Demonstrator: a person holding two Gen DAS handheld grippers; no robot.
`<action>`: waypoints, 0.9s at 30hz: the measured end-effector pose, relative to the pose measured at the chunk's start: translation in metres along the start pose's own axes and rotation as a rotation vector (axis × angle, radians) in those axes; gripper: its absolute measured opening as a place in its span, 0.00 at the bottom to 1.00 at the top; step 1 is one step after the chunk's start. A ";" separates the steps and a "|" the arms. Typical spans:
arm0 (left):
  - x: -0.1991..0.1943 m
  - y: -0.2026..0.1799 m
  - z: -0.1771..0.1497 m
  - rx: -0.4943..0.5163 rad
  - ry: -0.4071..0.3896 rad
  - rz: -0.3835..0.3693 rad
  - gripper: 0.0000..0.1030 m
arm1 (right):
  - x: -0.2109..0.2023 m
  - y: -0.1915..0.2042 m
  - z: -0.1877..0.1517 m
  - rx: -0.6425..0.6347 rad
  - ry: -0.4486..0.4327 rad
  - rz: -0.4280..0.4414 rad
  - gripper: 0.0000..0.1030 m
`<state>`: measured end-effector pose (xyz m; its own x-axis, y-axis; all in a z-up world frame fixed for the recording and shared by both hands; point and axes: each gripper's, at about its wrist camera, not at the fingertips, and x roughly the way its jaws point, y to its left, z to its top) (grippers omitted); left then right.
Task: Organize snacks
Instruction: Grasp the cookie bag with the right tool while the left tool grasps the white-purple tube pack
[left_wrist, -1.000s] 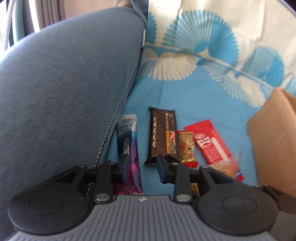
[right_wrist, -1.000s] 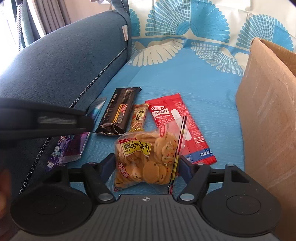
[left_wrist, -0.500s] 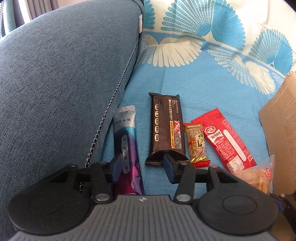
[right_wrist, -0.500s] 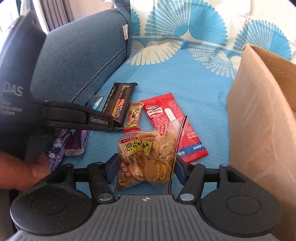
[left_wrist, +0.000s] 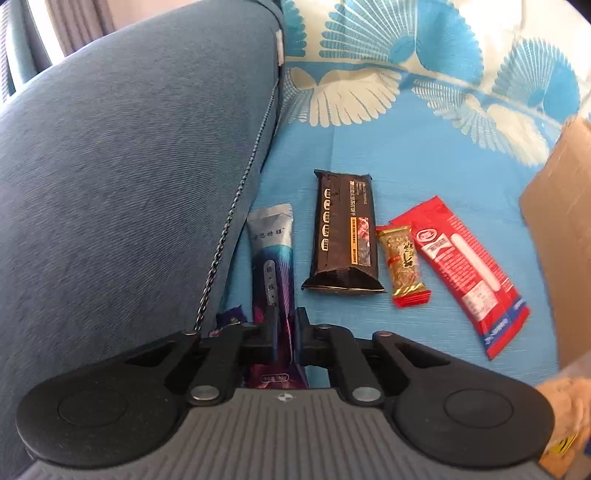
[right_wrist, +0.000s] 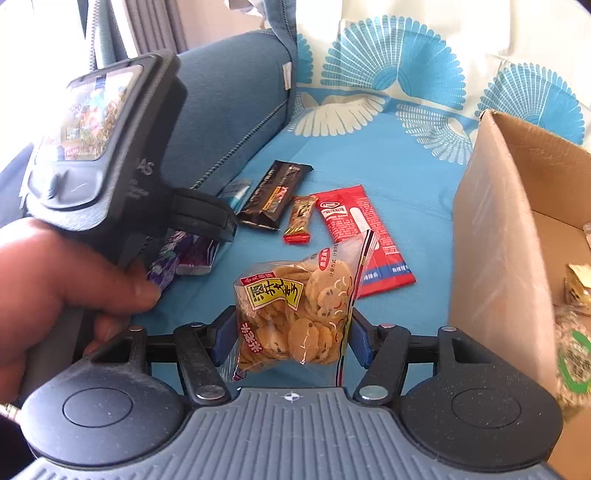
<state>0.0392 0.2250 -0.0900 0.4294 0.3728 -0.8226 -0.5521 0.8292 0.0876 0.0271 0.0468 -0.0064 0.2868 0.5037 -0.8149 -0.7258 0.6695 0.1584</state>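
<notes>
My left gripper is shut on a silver-and-purple snack stick that lies beside the sofa arm. My right gripper is shut on a clear bag of small crackers and holds it above the blue seat, left of the cardboard box. On the seat lie a dark brown bar, a small gold-and-red bar and a red packet. The left gripper body and the hand on it show in the right wrist view.
The blue-grey sofa arm rises at the left. The open box at the right holds other snacks. A small purple packet lies by the sofa arm. A fan-patterned backrest stands behind.
My left gripper has closed on the silver-and-purple stick. My right gripper has lifted the cracker bag higher and toward the box.
</notes>
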 end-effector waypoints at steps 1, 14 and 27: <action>-0.005 0.002 -0.002 -0.019 -0.002 -0.019 0.07 | -0.003 0.000 -0.002 0.002 -0.001 0.002 0.61; -0.063 0.039 -0.054 -0.262 0.122 -0.327 0.07 | -0.014 -0.002 -0.018 -0.022 0.065 0.058 0.62; -0.042 0.029 -0.058 -0.261 0.229 -0.299 0.26 | 0.015 0.002 -0.032 -0.053 0.185 0.058 0.67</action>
<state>-0.0363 0.2094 -0.0850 0.4441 0.0070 -0.8960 -0.6022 0.7428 -0.2927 0.0098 0.0384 -0.0360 0.1274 0.4286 -0.8945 -0.7711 0.6100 0.1824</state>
